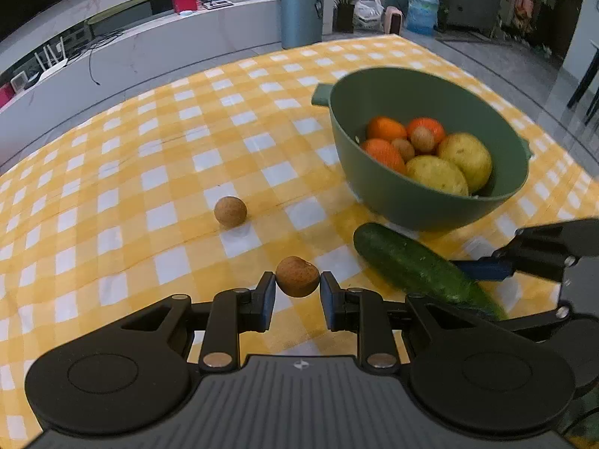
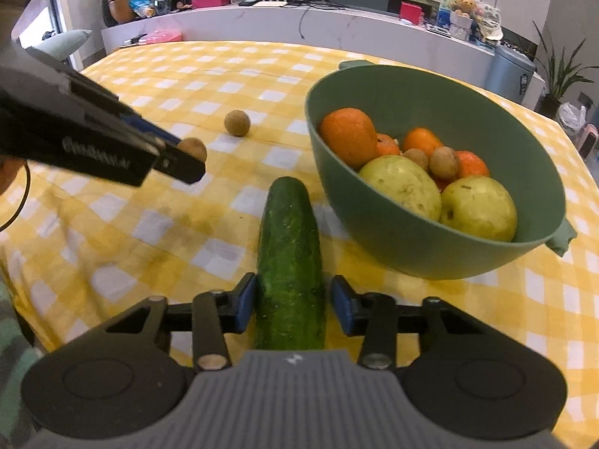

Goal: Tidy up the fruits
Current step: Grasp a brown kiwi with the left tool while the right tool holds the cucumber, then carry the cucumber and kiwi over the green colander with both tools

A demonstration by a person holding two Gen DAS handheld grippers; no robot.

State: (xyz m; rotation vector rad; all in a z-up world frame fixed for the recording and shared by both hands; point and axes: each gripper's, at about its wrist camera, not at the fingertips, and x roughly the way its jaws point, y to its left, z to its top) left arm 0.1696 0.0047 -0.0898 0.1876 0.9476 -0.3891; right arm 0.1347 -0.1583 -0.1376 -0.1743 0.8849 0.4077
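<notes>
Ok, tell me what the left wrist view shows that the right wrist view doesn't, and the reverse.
Only the left wrist view shows the left tool head-on, its pads touching both sides of a small brown fruit, and a blue water jug behind the table.

Only the right wrist view shows the right tool straddling the cucumber, with a slight gap at the right pad, and a brown pot on the counter.

Both show the green bowl of fruit, the loose brown fruit and the checked cloth.

Four longans (image 1: 297,276), three oranges (image 2: 348,136), two guavas (image 2: 402,185), one cucumber (image 2: 290,258), one bowl (image 2: 411,86).
</notes>
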